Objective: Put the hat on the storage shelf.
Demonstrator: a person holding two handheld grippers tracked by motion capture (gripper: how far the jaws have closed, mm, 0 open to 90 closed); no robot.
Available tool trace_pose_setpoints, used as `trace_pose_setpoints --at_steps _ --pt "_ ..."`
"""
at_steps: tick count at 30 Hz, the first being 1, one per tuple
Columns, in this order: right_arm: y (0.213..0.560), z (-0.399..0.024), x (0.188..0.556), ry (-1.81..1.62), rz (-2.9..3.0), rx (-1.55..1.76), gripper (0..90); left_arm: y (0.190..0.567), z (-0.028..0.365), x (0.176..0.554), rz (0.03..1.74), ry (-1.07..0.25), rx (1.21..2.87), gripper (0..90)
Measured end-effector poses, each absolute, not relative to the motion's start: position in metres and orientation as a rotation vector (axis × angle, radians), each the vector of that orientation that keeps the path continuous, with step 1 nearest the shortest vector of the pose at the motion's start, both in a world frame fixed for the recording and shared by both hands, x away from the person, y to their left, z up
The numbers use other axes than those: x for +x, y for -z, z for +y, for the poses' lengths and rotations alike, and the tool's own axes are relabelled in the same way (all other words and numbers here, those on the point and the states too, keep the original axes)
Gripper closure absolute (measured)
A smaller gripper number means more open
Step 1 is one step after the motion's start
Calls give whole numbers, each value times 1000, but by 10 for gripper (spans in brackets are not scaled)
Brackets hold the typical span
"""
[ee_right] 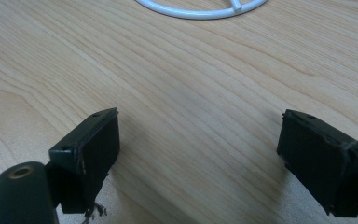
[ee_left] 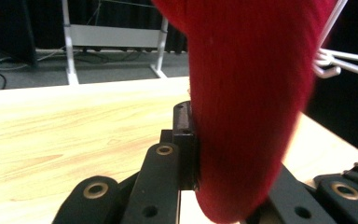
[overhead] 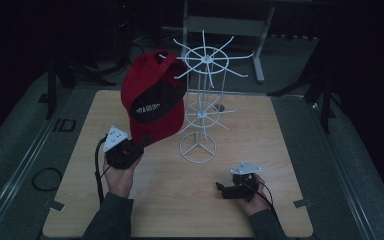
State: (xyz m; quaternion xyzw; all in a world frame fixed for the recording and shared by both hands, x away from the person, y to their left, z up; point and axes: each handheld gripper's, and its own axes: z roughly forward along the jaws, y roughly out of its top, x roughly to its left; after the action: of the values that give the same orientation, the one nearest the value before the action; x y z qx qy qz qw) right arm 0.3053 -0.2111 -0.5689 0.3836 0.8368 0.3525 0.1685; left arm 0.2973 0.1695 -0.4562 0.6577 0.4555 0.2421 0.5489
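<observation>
One red cap [overhead: 152, 102] hangs beside the upper arms of one white wire rack [overhead: 202, 100] on the wooden table [overhead: 190, 200], its brim clamped in the closed jaws of the left tongs [overhead: 142, 141]. The cap looks light and soft, likely to sag, so the stiffer brim seems the best hold. The right tongs [ee_right: 198, 154] rest low over the table, jaws wide apart and empty.

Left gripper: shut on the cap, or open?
Shut on it. In the left gripper view the left gripper's jaws pinch the red cap's brim between them; the high view shows the cap held up beside the white wire rack.
</observation>
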Motion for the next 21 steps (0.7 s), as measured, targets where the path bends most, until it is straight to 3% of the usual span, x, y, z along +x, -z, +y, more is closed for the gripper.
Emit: trace_pose_setpoints --at_steps 8,16,21 --pt "569 -211 305 -1003 2379 1091 128 461 166 296 1069 -591 1584 807" --pt "569 -211 305 -1002 2379 1091 128 461 166 295 1082 -594 1574 585" --pt "569 -211 305 -1002 2379 1091 128 463 170 296 1104 -573 1565 507"
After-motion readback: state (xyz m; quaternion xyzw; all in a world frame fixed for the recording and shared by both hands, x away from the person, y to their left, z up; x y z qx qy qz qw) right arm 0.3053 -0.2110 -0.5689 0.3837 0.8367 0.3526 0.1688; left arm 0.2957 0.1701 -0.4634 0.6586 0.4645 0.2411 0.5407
